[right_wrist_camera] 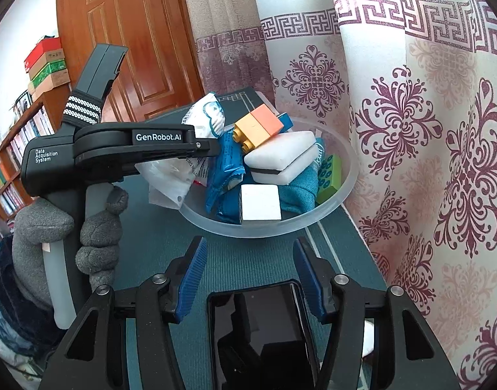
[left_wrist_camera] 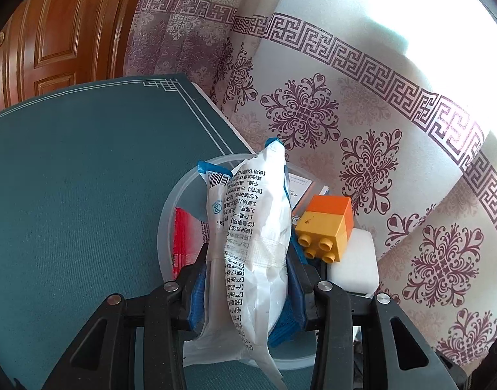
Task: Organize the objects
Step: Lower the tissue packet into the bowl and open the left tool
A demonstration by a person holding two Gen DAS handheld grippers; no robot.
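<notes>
My left gripper point(left_wrist_camera: 248, 250) is shut on a white printed plastic packet point(left_wrist_camera: 248, 214) and holds it upright over a translucent bowl point(left_wrist_camera: 170, 214). In the right wrist view a grey-gloved hand point(right_wrist_camera: 99, 227) carries that left gripper point(right_wrist_camera: 212, 146) at the bowl's left rim. The bowl point(right_wrist_camera: 264, 227) holds a yellow-orange brick point(right_wrist_camera: 256, 126), a white block point(right_wrist_camera: 281, 156), a white cube point(right_wrist_camera: 260, 203), a blue packet point(right_wrist_camera: 222, 175) and a green brick point(right_wrist_camera: 329, 175). My right gripper point(right_wrist_camera: 250, 260) stands open just short of the bowl. A black phone point(right_wrist_camera: 261, 325) lies under it, apart from the left pad.
Everything rests on a teal mat point(left_wrist_camera: 69, 178) whose right edge runs along a patterned curtain point(right_wrist_camera: 411, 130). A red packet point(left_wrist_camera: 183, 237) lies inside the bowl. A wooden door point(right_wrist_camera: 134, 48) and a bookshelf point(right_wrist_camera: 11, 156) stand behind and to the left.
</notes>
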